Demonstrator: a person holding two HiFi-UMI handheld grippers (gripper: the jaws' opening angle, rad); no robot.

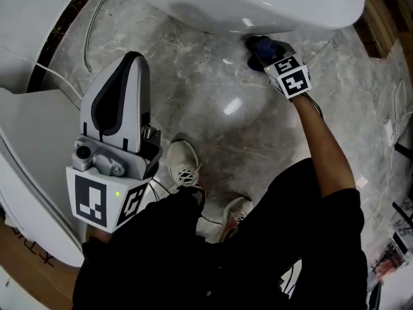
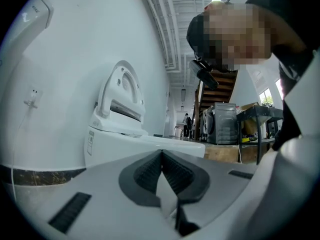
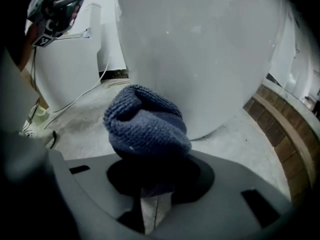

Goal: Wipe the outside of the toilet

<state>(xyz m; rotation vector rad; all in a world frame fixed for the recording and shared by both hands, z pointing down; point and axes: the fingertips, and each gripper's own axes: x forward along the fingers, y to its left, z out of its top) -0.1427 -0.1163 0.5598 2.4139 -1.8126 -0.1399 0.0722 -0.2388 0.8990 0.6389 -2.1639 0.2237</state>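
- Head view: grey marble floor (image 1: 213,102); the white toilet (image 1: 258,2) fills the top edge. The right gripper (image 1: 261,55) reaches low to the bowl's underside, with a blue cloth (image 1: 262,44) at its tip. The left gripper (image 1: 131,60) is held up at left, away from the toilet, above white shoes (image 1: 184,166).
- Left gripper view: jaws pressed together with nothing between them; beyond stand a white wall (image 2: 60,59) and a second toilet (image 2: 120,134).
- Right gripper view: jaws clenched on the bunched cloth, just before the toilet's outer wall; I cannot tell whether it touches.
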